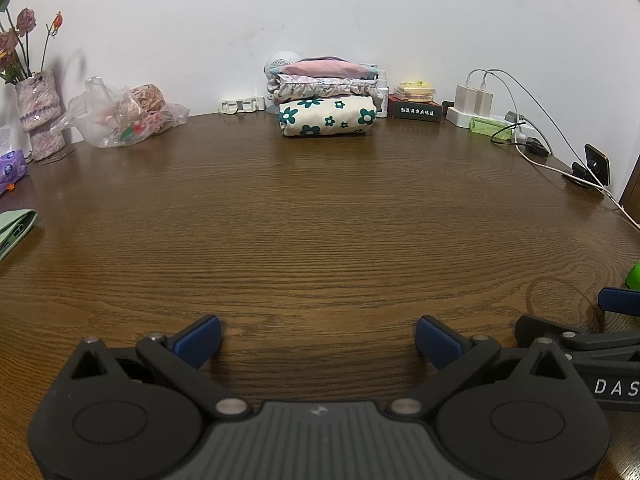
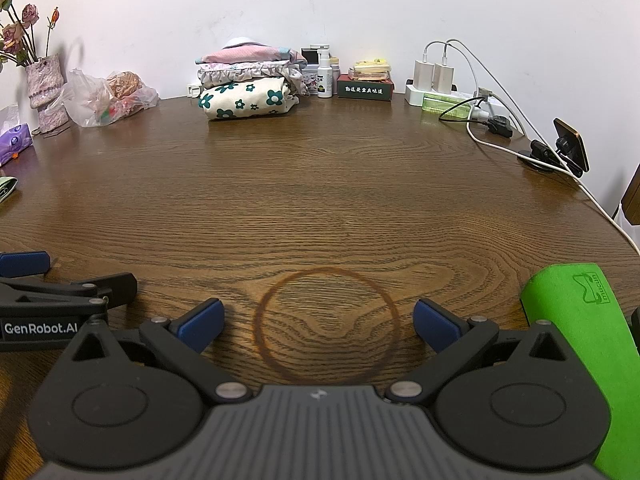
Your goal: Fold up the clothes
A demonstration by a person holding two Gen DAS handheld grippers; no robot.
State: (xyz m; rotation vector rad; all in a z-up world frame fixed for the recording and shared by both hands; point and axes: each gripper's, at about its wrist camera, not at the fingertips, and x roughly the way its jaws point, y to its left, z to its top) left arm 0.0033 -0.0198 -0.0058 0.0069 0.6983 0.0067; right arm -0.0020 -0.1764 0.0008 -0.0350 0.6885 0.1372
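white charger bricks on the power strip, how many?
2. Both stand upright side by side on the power strip at the table's far right, by the wall: left charger, right charger, each with a white cable on top. None appear hidden.

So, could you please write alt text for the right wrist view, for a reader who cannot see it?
The open right gripper hovers low over a brown wooden table, holding nothing. A stack of folded clothes sits at the far edge by the wall. A green object lies at right; the left gripper shows at left.

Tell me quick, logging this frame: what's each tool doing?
Left tool: open, holding nothing, over bare table.
Right tool: open, holding nothing.
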